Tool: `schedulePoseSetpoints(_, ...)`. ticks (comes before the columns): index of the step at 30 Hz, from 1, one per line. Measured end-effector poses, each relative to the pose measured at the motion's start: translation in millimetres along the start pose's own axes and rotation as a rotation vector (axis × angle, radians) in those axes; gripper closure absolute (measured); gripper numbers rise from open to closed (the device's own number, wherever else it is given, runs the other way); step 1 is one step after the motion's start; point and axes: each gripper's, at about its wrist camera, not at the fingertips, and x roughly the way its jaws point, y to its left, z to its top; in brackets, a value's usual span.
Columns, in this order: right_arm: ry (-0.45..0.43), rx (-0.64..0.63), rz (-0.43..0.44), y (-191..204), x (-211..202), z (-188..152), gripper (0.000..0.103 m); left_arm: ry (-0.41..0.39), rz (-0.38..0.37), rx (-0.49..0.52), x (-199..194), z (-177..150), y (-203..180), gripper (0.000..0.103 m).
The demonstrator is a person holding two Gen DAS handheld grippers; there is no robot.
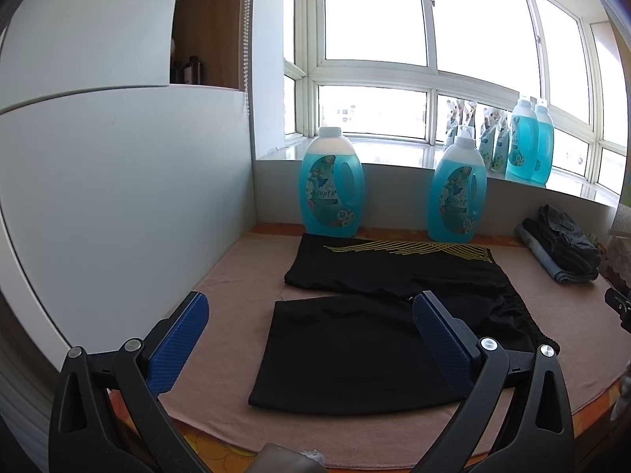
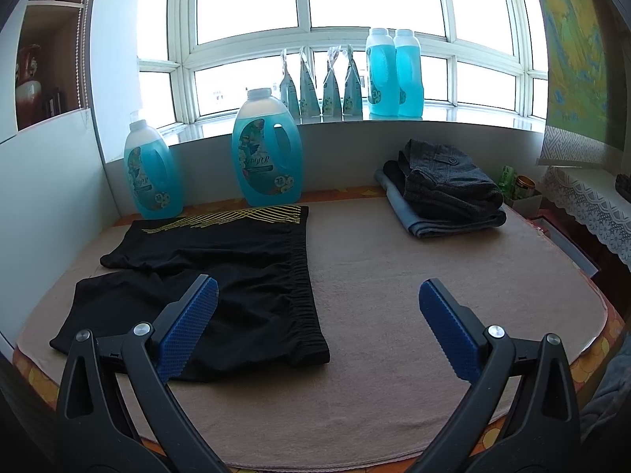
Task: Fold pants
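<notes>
Black shorts (image 2: 221,276) spread flat on the beige towel (image 2: 414,315), just in front of the blue detergent bottles (image 2: 266,153), your left gripper (image 1: 311,339) and right gripper (image 2: 319,327) both released, hovering above the towel, grasping nothing

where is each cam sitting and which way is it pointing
Left wrist: sits behind the open left claw, over the mat's left near side, facing the window; black shorts lie flat ahead, legs nearest. Only its own fingers show, plus a dark edge at far right, unclear.
Right wrist: sits behind the open right claw, further right, facing the window across bare mat toward the folded clothes stack.
Shared: shorts, blue detergent bottles, stack, windowsill.
</notes>
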Motion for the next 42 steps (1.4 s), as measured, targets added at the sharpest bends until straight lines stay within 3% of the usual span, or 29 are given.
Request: schedulePoseSetpoints(42,0.005,0.006,0.005,0,5,-6,0.000,0.006,-0.003,0.019,4,-2,-7,0.000)
